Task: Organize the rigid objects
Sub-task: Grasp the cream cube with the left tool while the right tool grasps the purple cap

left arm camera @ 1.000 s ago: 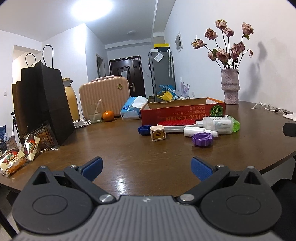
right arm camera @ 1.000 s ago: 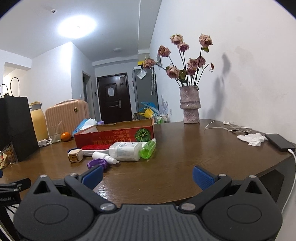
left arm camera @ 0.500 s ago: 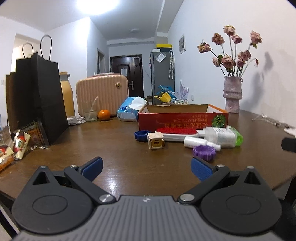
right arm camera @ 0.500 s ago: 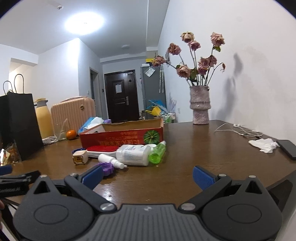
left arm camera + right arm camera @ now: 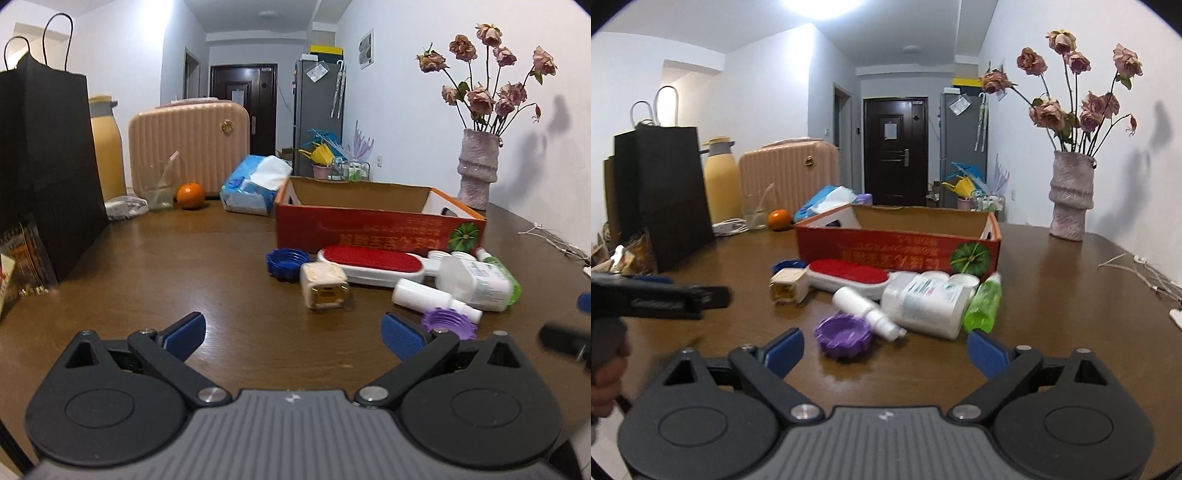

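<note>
A red cardboard box [image 5: 376, 227] [image 5: 897, 247] stands open-topped on the brown table. In front of it lie a red-and-white brush [image 5: 369, 264] [image 5: 849, 278], a blue cap [image 5: 284, 260], a cream plug adapter [image 5: 325, 290] [image 5: 788, 286], a small white bottle [image 5: 428, 297] [image 5: 866, 308], a large white bottle [image 5: 927, 304], a green bottle [image 5: 984, 306] and a purple cap [image 5: 448, 323] [image 5: 844, 332]. My left gripper [image 5: 291, 334] is open, short of the adapter. My right gripper [image 5: 884, 350] is open, its jaws closing, nothing between them, just short of the purple cap.
A black paper bag [image 5: 40, 166], yellow flask [image 5: 107, 147], pink case [image 5: 188, 146], glass, orange [image 5: 190, 195] and tissue pack [image 5: 255, 184] line the table's left and back. A vase of dried roses [image 5: 1069, 195] stands back right, with cables [image 5: 1137, 269] beside the right edge.
Both grippers have moved forward over the table toward the objects in front of the box. The right gripper's jaws have narrowed slightly.
</note>
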### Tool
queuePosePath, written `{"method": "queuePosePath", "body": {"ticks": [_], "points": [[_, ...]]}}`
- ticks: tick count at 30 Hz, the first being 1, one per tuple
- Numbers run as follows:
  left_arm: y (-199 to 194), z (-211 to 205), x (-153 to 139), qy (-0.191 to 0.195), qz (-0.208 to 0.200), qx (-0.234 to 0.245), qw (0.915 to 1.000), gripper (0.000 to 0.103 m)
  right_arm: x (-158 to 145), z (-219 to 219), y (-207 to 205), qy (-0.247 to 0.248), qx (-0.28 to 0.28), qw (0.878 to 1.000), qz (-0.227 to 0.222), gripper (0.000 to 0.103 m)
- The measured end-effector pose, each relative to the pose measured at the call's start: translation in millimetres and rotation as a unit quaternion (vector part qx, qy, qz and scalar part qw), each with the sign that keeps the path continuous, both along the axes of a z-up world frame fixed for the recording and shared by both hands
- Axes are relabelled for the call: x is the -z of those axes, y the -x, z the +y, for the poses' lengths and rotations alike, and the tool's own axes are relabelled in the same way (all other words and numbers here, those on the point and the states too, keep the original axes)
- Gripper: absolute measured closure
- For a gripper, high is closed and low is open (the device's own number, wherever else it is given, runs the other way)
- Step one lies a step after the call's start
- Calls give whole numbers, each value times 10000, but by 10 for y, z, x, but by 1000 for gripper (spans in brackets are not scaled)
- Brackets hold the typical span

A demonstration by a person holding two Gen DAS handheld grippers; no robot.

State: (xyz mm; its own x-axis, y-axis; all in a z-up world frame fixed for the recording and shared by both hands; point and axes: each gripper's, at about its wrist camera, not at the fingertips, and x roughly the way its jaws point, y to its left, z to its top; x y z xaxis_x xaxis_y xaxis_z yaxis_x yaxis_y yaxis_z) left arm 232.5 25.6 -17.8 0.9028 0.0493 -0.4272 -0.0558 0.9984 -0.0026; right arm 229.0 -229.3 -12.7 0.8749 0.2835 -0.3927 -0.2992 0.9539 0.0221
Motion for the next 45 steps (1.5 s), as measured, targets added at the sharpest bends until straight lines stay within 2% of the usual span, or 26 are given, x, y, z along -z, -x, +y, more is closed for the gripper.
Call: {"method": "queuePosePath", "body": {"ticks": [3,7,10,14,16,19,22,24,26,31,32,33,34,36,39,45], "points": [[-58,55,29,-258,0,19,9997,0,-30,-109,-108,-100,169,9998,-55,8],[-238,33,50,-337,59,100,9994,0,2,-177,-193,-312,79,9994,86,8],[-418,-41,71,-340,146,285,9989,0,116,-59,-256,-327,-174,9988,319,9],[-702,-142,120,-386,380,422,9976,1,251,202,-349,-224,-507,9969,562,17],[-826,-150,120,-288,462,496,9973,2,285,293,-423,-170,-613,9958,665,22],[-946,-151,134,-246,466,509,9973,4,289,374,-487,-154,-735,9944,745,22],[-1068,-145,173,-167,601,459,9970,13,309,499,-527,-61,-832,9932,808,23],[-1146,-144,207,-114,685,457,9965,21,348,568,-558,43,-829,9927,880,31],[-1213,-166,232,-110,757,471,9960,25,378,598,-611,51,-741,9927,948,37],[-1380,-191,291,-77,848,476,9952,28,393,596,-780,24,-596,9924,1072,42],[-1418,-195,303,-69,889,473,9949,35,388,609,-809,77,-584,9924,1078,43],[-1449,-188,312,-10,940,481,9944,51,385,625,-832,129,-566,9926,1070,45],[-1475,-170,322,83,978,469,9941,57,380,638,-857,155,-544,9926,1072,50],[-1483,-142,325,176,980,392,9943,61,381,655,-912,122,-527,9925,1099,50],[-1406,-139,315,48,953,347,9948,63,372,651,-914,85,-534,9923,1111,50],[-933,-149,247,-19,812,268,9963,63,292,570,-701,2,-536,9932,1033,50]]}}
